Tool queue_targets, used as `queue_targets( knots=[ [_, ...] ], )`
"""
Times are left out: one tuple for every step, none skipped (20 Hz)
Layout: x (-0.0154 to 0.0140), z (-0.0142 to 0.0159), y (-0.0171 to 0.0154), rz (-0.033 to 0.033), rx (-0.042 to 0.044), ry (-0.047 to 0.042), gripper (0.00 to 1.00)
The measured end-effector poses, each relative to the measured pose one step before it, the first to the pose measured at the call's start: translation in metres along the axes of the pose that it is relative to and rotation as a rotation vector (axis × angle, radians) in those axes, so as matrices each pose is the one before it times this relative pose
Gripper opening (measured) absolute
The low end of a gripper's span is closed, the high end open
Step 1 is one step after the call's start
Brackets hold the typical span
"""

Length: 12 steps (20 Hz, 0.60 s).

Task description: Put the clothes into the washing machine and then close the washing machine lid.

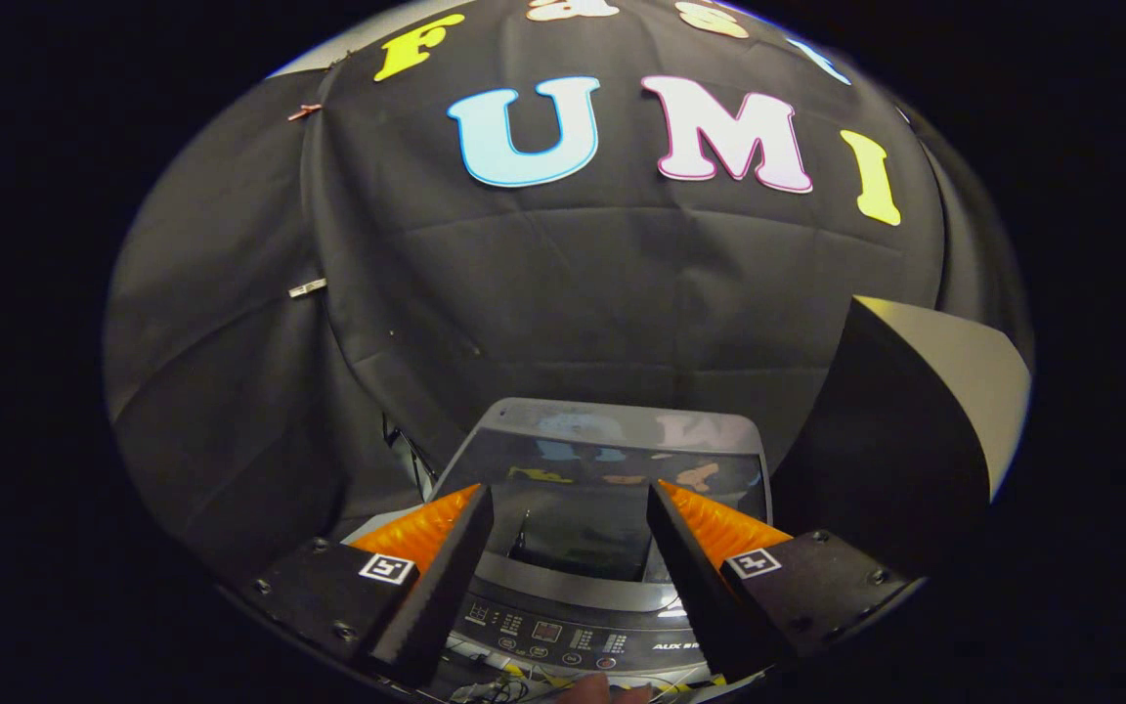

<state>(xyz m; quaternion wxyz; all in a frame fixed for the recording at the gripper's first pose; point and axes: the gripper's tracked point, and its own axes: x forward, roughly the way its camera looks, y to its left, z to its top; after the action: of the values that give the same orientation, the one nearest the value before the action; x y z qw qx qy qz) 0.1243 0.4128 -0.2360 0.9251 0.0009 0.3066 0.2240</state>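
Gripper view, looking down from above and forward toward the booth's black cloth wall [622, 293], which hung wide behind all else, creased and pinned with small clips at the left. To the right, near that wall, stood a dark box-like panel [905, 430] with a pale upper face, its kind not possible to tell. Below, in the middle, lay the washing machine [612, 469], seen from the top: lid [612, 440] raised at the far side, glossy and mirroring the wall, and the dark drum opening [583, 538] exposed between the fingers. Clothes inside not possible to make out in that darkness. Nearer, across the front of the machine, ran the control panel [563, 636] with small buttons and a little display. Gripper [568, 508] hung above the machine, fingers held well apart with nothing between them, each carrying a small square marker [387, 568] on its base. At the very near side, some loose cables [504, 684] and a fingertip of a hand [602, 692].
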Motion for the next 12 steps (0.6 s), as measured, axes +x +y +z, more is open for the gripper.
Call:
queue_targets(
  knots=[
    [-0.00829,0.00598,0.00142,0.00374,-0.00639,-0.02789,1.00],
    [-0.00886,0.00752,0.00093,0.00471,-0.00439,-0.03144,0.99],
    [-0.00787,0.00719,0.00117,0.00366,-0.00096,-0.03355,0.99],
    [-0.00797,0.00863,-0.00049,-0.00054,0.00624,-0.03620,0.99],
    [-0.00862,0.00787,0.00073,-0.00143,0.00420,-0.03322,0.99],
    [-0.00835,0.00630,-0.00047,-0.00231,-0.00237,-0.03070,1.00],
    [-0.00628,0.00557,0.00051,-0.00173,-0.01181,-0.02968,0.99],
    [-0.00611,0.00627,-0.00115,-0.00294,-0.01575,-0.02911,0.99],
    [-0.00775,0.00703,-0.00112,-0.00211,-0.01592,-0.02693,0.99],
    [-0.00666,0.00700,-0.00098,-0.00124,-0.01012,-0.02690,0.99],
    [-0.00718,0.00608,-0.00032,0.00234,-0.00837,-0.02472,0.99],
    [-0.00799,0.00747,-0.00055,0.00453,-0.00618,-0.02310,1.00]
  ],
)
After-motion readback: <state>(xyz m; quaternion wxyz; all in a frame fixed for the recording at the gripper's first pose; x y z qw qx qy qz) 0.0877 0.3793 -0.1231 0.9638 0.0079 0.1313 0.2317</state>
